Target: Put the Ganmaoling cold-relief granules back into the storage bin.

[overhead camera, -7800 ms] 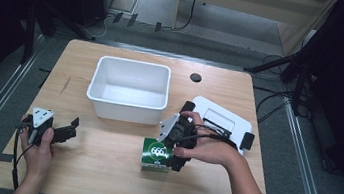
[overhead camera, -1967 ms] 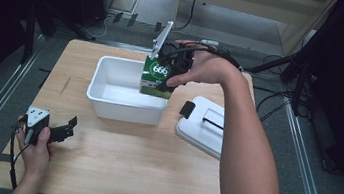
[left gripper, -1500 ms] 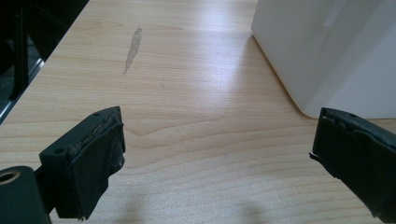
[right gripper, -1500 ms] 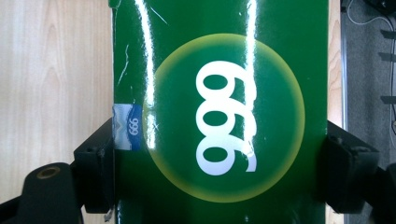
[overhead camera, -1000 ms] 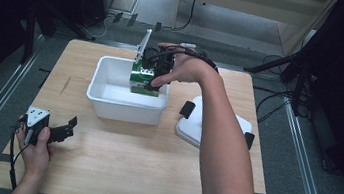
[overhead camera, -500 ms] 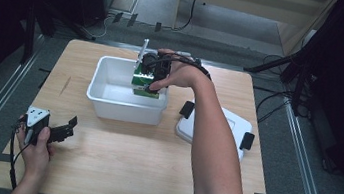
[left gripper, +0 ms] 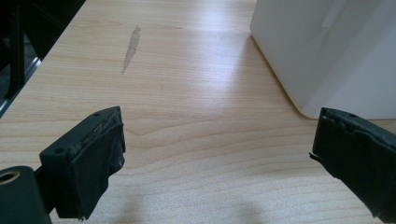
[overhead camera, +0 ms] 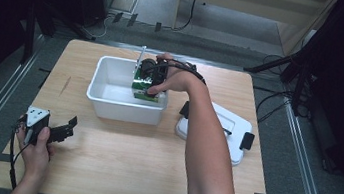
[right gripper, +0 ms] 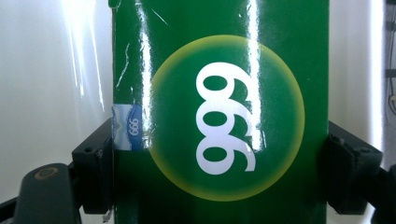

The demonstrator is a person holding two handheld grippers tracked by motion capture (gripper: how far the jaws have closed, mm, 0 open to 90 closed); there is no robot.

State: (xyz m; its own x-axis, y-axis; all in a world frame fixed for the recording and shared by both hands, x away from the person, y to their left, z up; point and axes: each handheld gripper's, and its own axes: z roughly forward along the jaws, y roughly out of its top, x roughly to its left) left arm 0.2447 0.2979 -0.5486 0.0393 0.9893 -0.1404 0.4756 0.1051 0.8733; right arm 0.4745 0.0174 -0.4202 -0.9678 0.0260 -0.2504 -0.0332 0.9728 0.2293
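A green box (overhead camera: 148, 90) printed with "999" in a yellow circle (right gripper: 224, 121) is held down inside the right end of the white tub (overhead camera: 109, 100). My right gripper (overhead camera: 152, 77) is shut on it, its two jaws pressed against the box's sides. My left gripper (overhead camera: 57, 131) rests near the table's front left corner, held in a hand, open with nothing between its jaws. In the left gripper view the open gripper (left gripper: 219, 158) faces bare wood, with the white tub's outer wall (left gripper: 336, 51) at the upper right.
A white lid (overhead camera: 228, 134) with black clips lies on the table right of the tub, partly under the person's right forearm (overhead camera: 207, 142). Bare wood spans the front half of the table (overhead camera: 115, 170). A pale streak (left gripper: 131, 44) marks the wood at the left.
The right gripper has carried the green box from the table front, up over the tub, and lowered it into the tub's right end. The left gripper has stayed put.
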